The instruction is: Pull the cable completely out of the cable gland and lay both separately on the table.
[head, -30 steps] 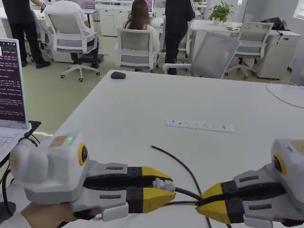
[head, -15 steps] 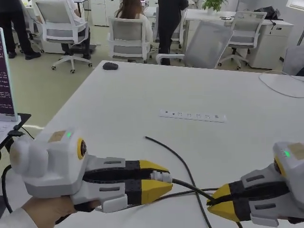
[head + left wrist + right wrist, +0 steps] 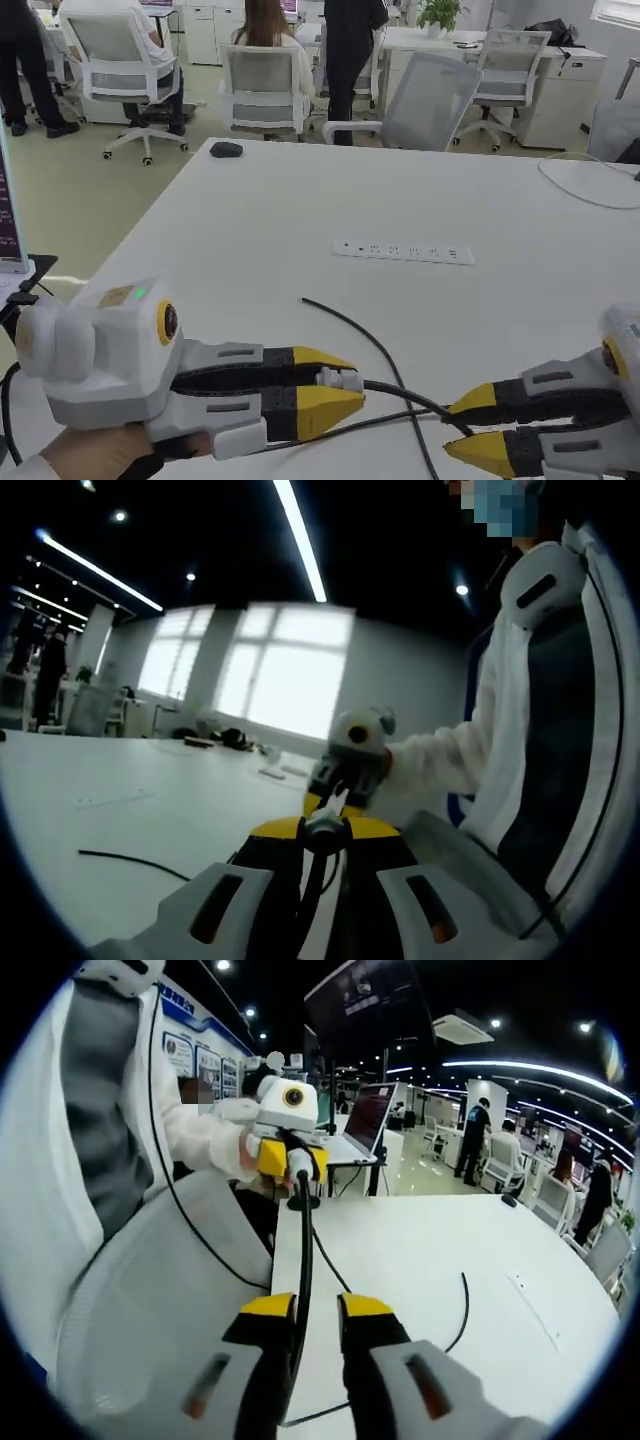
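We see the gap between the tongs widen over the last second; the right gripper (image 3: 458, 428) has drawn away from the left gripper (image 3: 345, 393), and a longer run of black cable (image 3: 405, 393) now spans the space between them. The left tongs stay clenched on the white cable gland (image 3: 338, 379), held just above the white table (image 3: 300, 210). The right jaws, pinched on the cable a moment ago, now stand parted; in the right gripper view the cable (image 3: 303, 1250) runs between them along one jaw, loose as far as we can tell. The cable is still threaded through the gland and its free end trails on the table; we judge one pull done, with a fresh grip nearer the gland needed before the next.
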`<state>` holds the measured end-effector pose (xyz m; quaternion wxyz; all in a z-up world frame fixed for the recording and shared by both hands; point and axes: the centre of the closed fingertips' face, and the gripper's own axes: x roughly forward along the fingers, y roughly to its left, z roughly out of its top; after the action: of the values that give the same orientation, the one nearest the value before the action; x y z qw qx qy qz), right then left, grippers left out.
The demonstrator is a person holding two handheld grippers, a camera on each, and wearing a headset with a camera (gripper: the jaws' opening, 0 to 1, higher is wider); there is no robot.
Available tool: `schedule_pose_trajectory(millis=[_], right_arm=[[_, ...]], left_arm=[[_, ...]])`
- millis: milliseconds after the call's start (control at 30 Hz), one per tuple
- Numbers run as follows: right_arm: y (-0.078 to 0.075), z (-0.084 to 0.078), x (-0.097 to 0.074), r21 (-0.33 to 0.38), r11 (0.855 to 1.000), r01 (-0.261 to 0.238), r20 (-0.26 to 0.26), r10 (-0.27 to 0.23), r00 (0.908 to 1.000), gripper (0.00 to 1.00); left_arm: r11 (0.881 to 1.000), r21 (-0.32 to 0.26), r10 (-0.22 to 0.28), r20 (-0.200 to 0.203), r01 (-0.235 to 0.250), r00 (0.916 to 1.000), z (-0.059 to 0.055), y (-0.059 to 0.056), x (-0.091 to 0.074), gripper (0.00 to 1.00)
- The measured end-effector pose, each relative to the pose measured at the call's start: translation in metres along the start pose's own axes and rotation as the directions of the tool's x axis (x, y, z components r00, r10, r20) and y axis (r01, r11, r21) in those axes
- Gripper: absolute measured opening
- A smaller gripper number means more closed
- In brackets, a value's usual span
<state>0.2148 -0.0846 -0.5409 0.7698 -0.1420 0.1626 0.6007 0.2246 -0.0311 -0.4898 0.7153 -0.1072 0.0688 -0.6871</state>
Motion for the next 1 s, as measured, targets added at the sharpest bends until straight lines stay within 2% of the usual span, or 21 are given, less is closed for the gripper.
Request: schedule_pose_trajectory(millis=[33,67,167,233,333,367,500,633,800,900,1000], right_arm=[[0.000,0.008,0.000,0.014,1.000,-0.003,0.031,0.003,0.9995,0.17],[0.003,0.015,0.001,0.046,0.998,-0.032,0.051,0.030,0.9982,0.16],[-0.003,0.028,0.003,0.047,0.998,-0.028,0.063,0.025,0.9977,0.15],[0.001,0.041,0.008,0.093,0.994,-0.062,0.097,0.053,0.9939,0.15],[0.001,0.050,0.015,0.063,0.995,-0.073,0.123,0.065,0.9903,0.15],[0.001,0.053,0.018,0.073,0.994,-0.087,0.128,0.077,0.9887,0.15],[0.008,0.052,0.025,0.068,0.990,-0.122,0.111,0.114,0.9872,0.11],[0.012,0.053,0.025,0.075,0.986,-0.146,0.115,0.137,0.9839,0.04],[0.013,0.053,0.027,0.090,0.984,-0.157,0.116,0.146,0.9825,0.04],[0.014,0.050,0.027,0.032,0.988,-0.152,0.080,0.149,0.9856,0.03],[0.013,0.050,0.027,0.064,0.986,-0.154,0.075,0.149,0.9859,0.03]], left_arm=[[1.000,0.001,-0.002,-0.003,0.002,1.0000,-0.001,0.000,0.001,0.16],[1.000,0.002,-0.005,-0.007,0.005,1.0000,-0.002,-0.001,0.002,0.16],[1.000,0.002,-0.005,-0.011,0.005,0.9999,-0.004,0.001,0.002,0.16],[1.000,-0.002,-0.004,-0.008,0.004,1.0000,-0.004,0.001,0.003,0.16],[1.000,0.001,-0.004,-0.019,0.004,0.9998,-0.007,0.000,0.006,0.16],[1.000,0.003,-0.005,-0.021,0.005,0.9998,-0.007,0.000,0.006,0.16],[1.000,0.004,-0.004,-0.016,0.004,0.9999,-0.006,-0.001,0.006,0.16],[1.000,0.003,0.004,-0.009,-0.004,1.0000,-0.005,0.000,0.006,0.16],[1.000,0.005,-0.002,-0.010,0.002,1.0000,-0.004,0.000,0.006,0.16],[1.000,-0.004,-0.007,-0.018,0.007,0.9998,-0.005,0.000,0.007,0.16],[1.000,-0.006,-0.010,-0.019,0.010,0.9998,-0.005,0.000,0.007,0.16]])
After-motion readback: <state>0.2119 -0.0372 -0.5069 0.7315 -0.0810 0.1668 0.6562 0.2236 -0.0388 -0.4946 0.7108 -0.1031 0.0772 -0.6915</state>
